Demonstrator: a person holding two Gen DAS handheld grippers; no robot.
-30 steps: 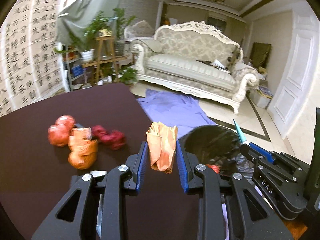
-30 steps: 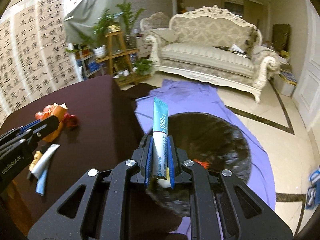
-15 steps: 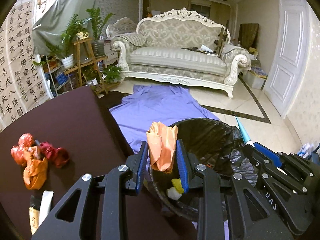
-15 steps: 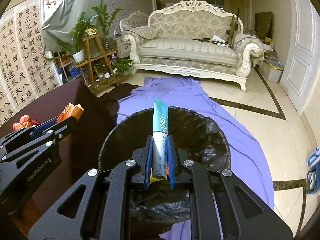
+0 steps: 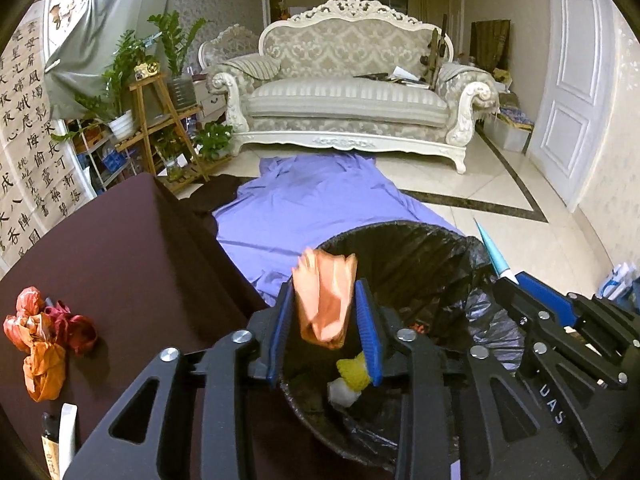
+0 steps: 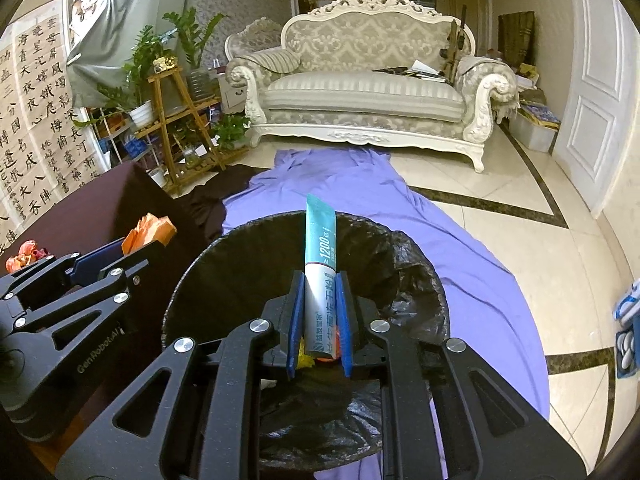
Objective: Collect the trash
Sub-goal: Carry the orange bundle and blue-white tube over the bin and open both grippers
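Note:
My left gripper point(image 5: 325, 300) is over the rim of the black-lined trash bin point(image 5: 420, 240). Its jaws stand wider than the crumpled orange wrapper point(image 5: 326, 296) between them, which looks blurred and loose. My right gripper point(image 6: 319, 304) is shut on a teal and white toothpaste tube point(image 6: 320, 256), upright above the bin point(image 6: 208, 272). The tube tip point(image 5: 490, 250) and right gripper point(image 5: 560, 332) also show in the left wrist view. The bin holds yellow and white scraps point(image 5: 352, 376).
A dark brown table point(image 5: 120, 248) stands left of the bin with red and orange crumpled wrappers point(image 5: 44, 336) and small tubes point(image 5: 60, 436) on it. A purple cloth point(image 5: 320, 192) covers the floor. A white sofa point(image 5: 352, 104) and plant shelves point(image 5: 160, 120) stand behind.
Both grippers moved right from the table to above the bin. The left jaws have opened wider and the orange wrapper is slipping loose. The right gripper still grips the tube.

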